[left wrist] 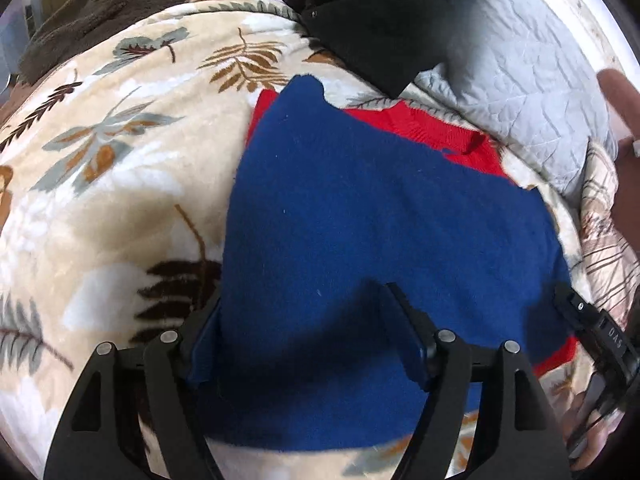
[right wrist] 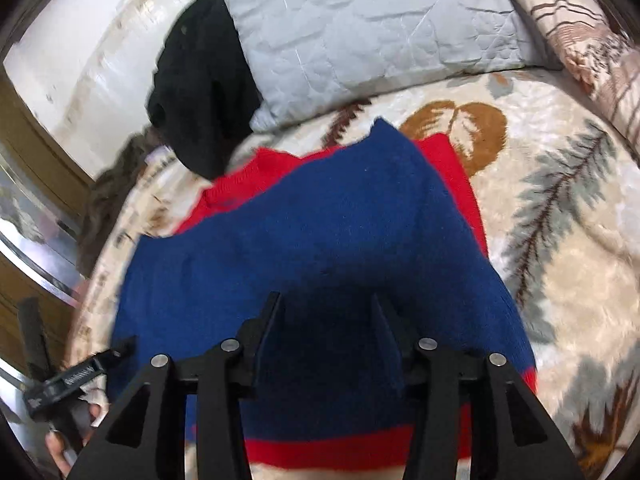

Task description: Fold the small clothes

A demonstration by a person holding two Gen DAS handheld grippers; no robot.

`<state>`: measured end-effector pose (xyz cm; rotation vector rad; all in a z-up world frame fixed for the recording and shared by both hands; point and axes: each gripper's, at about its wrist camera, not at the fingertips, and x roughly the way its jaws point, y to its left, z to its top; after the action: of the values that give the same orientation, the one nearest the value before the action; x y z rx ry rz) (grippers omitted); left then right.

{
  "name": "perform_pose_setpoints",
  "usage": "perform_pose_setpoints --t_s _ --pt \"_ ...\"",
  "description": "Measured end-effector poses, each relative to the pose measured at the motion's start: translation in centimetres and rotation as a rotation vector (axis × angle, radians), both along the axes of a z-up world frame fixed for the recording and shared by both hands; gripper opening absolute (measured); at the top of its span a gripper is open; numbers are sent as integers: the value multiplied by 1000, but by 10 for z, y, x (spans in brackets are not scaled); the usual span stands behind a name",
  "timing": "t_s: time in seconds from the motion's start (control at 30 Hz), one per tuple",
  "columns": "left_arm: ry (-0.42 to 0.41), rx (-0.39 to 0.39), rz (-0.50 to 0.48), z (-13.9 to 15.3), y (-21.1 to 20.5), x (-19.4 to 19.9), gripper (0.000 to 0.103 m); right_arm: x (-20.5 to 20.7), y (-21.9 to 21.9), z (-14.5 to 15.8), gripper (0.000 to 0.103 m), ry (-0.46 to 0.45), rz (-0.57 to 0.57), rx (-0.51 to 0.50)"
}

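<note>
A small blue and red knitted sweater (left wrist: 372,208) lies flat on a leaf-patterned blanket (left wrist: 112,184); the blue part is folded over the red. It also shows in the right wrist view (right wrist: 320,232), with a red band along its near edge. My left gripper (left wrist: 304,304) is open, its jaws apart just above the sweater's near left part. My right gripper (right wrist: 326,308) is open over the sweater's near edge, holding nothing. The right gripper's body shows at the left view's right edge (left wrist: 596,332), and the left gripper's body at the right view's left edge (right wrist: 72,376).
A black garment (left wrist: 384,28) lies beyond the sweater, partly on a grey quilted pillow (left wrist: 528,92). A dark brown fleece blanket (left wrist: 104,4) is at the far left. A white wall (right wrist: 92,52) runs behind the pillow. A patterned cushion (right wrist: 592,40) lies at the right.
</note>
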<state>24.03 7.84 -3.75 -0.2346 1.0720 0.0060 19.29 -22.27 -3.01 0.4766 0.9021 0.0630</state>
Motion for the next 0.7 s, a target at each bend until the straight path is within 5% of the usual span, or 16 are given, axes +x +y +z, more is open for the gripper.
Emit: perform_pose_setpoints --t_s 0.2,0.33,0.4,0.5,0.7 --pt "83 46 -22 5 -1 -15 74 -14 -13 -9 57 102 -40 90" --pt "24 -97 19 29 25 -43 74 -48 -29 25 58 3 -116 174" --pt "-16 -173 65 33 43 -51 74 -72 -44 37 69 -52 -167 195" --pt "-5 -246 106 28 59 -50 74 -92 -68 32 71 -108 -274 171" --pt "26 -230 69 19 44 -39 74 -72 -90 -7 71 7 -302 188"
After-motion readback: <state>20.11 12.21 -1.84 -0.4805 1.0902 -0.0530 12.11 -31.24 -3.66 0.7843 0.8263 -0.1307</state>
